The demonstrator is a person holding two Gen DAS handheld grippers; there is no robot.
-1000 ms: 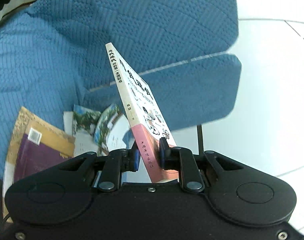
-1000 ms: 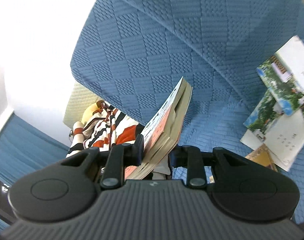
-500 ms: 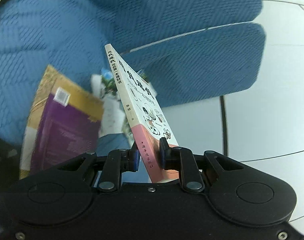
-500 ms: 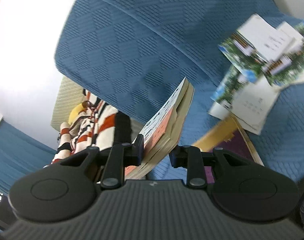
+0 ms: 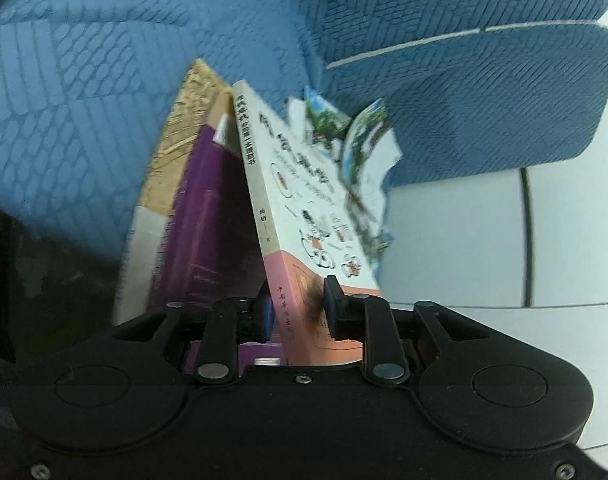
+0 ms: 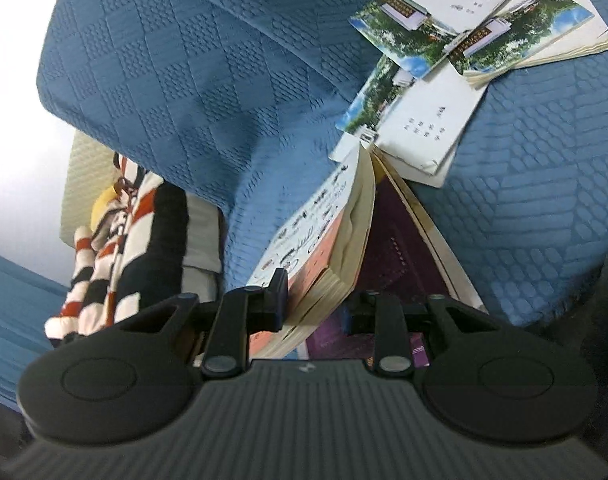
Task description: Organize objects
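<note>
Nearest to me, my left gripper [image 5: 297, 306] has the white-and-pink book [image 5: 304, 200] by its spine end; its jaws have just been opening a little, the book sits between them, and the left pad looks to be against the spine while the right finger [image 5: 334, 300] stands at the pink cover, though blur keeps me from telling whether the pads press it. My right gripper [image 6: 314, 300] takes the same book [image 6: 324, 240] from its page side: the left pad lies on the pink cover and the right finger [image 6: 358, 312] sits low by the page edges, a gap showing there, so I cannot tell if that side grips. The book stands tilted on edge, its far corner down at the purple book [image 5: 207, 232], which lies flat on the blue quilted cover [image 5: 83, 100] just beneath it, a tan-gold patterned border along its far side. Just past the purple book lies a loose, overlapping pile of booklets [image 6: 464, 40] with photos of trees and buildings, also on the blue cover. Off to the left in the right wrist view hangs a striped red, black and white cloth [image 6: 119, 248] beside a cream cushion [image 6: 83, 168]. To the right in the left wrist view, a blue cushion edge [image 5: 484, 100] meets the white tiled floor [image 5: 464, 240].
</note>
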